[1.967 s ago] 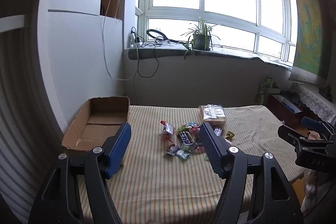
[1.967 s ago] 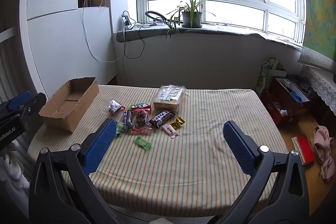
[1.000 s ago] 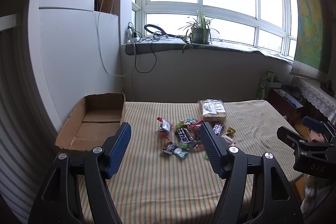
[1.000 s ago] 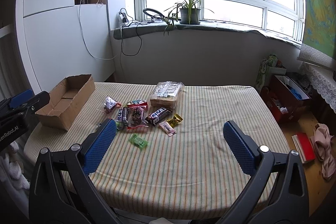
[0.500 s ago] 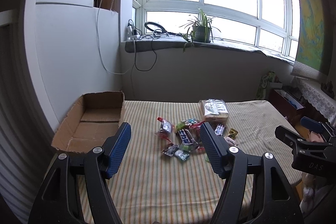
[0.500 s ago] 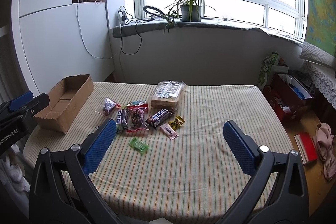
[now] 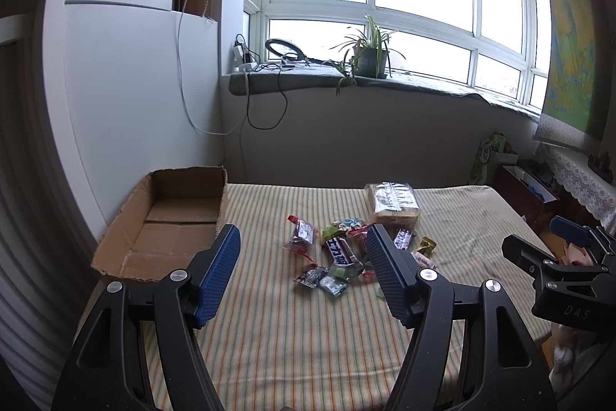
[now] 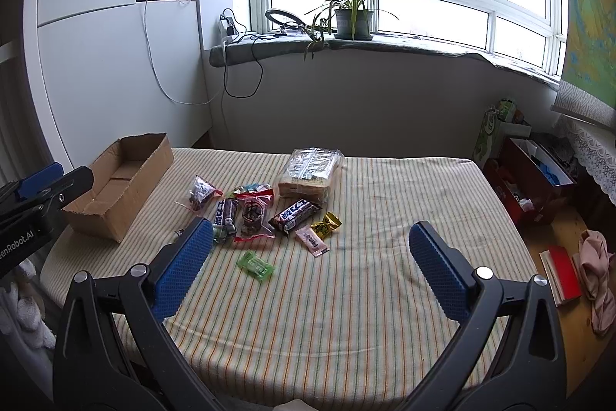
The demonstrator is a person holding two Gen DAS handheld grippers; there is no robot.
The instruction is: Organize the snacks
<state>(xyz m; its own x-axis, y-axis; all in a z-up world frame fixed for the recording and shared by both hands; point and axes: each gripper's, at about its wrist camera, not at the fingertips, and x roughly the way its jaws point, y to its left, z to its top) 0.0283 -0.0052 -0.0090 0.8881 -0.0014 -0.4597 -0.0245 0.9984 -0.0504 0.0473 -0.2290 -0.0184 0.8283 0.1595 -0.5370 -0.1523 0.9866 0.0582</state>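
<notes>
1. While nothing on the table has been touched over the last two seconds, both views have drifted slightly, the snacks sitting a little lower in frame than before; the approach is barely begun.
2. Far left, the cardboard box sits open with no snack in it, so sorting has not started.
3. The left gripper hovers above the table's near edge, jaws spread, holding nothing.
4. The snack pile lies mid-table, well apart from the box, with a bread pack behind it.
5. The right gripper also hangs back, jaws spread wide and empty.
</notes>
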